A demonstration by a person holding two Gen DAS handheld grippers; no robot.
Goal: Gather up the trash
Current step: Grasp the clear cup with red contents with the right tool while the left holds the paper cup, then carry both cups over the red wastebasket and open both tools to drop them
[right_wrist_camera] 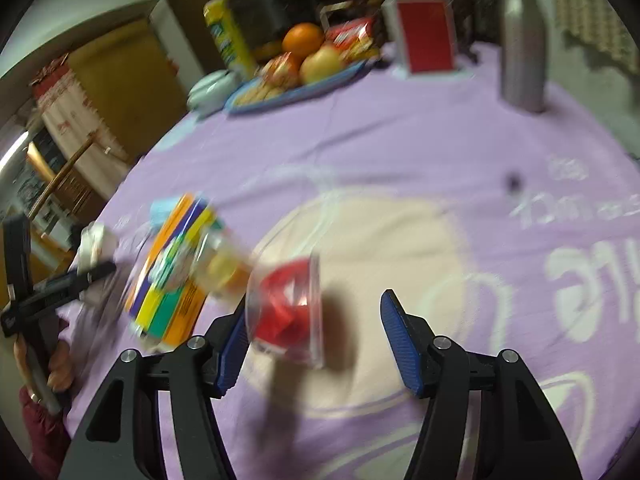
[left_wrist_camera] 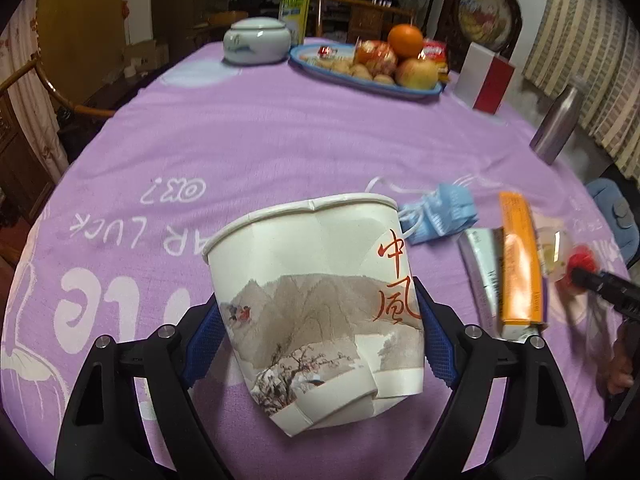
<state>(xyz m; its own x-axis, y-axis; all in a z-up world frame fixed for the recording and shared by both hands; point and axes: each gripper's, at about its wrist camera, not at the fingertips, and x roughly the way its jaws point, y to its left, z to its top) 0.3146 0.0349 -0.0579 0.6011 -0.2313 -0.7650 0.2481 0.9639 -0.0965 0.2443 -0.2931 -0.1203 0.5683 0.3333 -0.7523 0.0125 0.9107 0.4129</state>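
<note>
A crumpled paper cup (left_wrist_camera: 320, 300) stands tilted beside a blue mask (left_wrist_camera: 440, 216) and an orange box (left_wrist_camera: 520, 260).

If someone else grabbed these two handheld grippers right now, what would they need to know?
Left gripper: its blue pads sit against both sides of the crumpled paper cup, which looks gripped.
Right gripper: open, with a clear plastic cup with something red inside against one pad only and not gripped; this view is blurred.
Still lying on the purple tablecloth: a blue face mask, an orange box and a grey-white box beside it.
Done: the paper cup is picked up.
Left: grip the clear cup and gather the mask and boxes. No bin is in view.
</note>
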